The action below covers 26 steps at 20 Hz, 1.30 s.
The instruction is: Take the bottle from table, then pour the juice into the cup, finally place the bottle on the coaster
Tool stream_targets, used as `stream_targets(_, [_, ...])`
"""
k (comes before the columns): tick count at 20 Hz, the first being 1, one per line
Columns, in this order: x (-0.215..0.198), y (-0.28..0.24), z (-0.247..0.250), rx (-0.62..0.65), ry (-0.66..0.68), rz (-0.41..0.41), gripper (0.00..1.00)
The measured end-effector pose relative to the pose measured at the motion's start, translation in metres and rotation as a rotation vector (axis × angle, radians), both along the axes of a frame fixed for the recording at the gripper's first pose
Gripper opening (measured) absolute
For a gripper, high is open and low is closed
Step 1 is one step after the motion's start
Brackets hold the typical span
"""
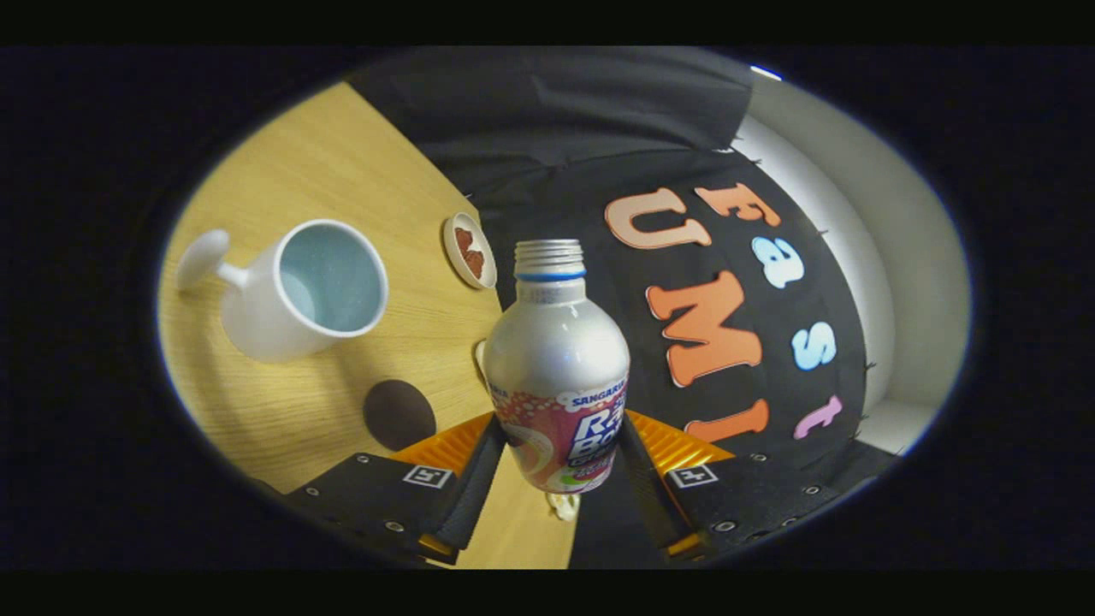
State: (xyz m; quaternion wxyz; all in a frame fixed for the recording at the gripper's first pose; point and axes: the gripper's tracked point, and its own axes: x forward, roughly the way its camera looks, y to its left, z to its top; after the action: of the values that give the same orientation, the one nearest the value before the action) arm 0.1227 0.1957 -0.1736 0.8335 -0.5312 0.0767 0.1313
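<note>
**Bottle in grip, pour still ahead**

Tool pinching the bottle by its labelled lower body, one finger pressed on each side. Bottle uncapped, threaded neck bare, tipped relative to the counter, apparently lifted clear. Contents hidden behind the metal wall.

Judged step: carry toward the pour. Next move calls for bringing the neck over the cup, well off to the side, then tilting further. Cup upright, mouth open, seemingly empty.

Small dish beyond, something reddish-brown inside. Dark round coaster near the fingers, bare.
</note>
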Motion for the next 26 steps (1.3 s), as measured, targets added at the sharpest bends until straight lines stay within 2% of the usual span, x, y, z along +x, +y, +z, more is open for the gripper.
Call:
stream_targets(3, [-0.003, -0.004, -0.002, 0.188, 0.08, -0.02, 0.77])
stream_targets(8, [0.008, 0.006, -0.02, 0.579, 0.231, -0.062, 0.77])
stream_targets(14, [0.021, 0.022, -0.047, 0.893, 0.37, -0.133, 0.77])
stream_targets(20, [0.028, 0.029, -0.076, 0.998, 0.46, -0.182, 0.77])
stream_targets(26, [0.027, 0.03, -0.102, 1.025, 0.522, -0.23, 0.77])
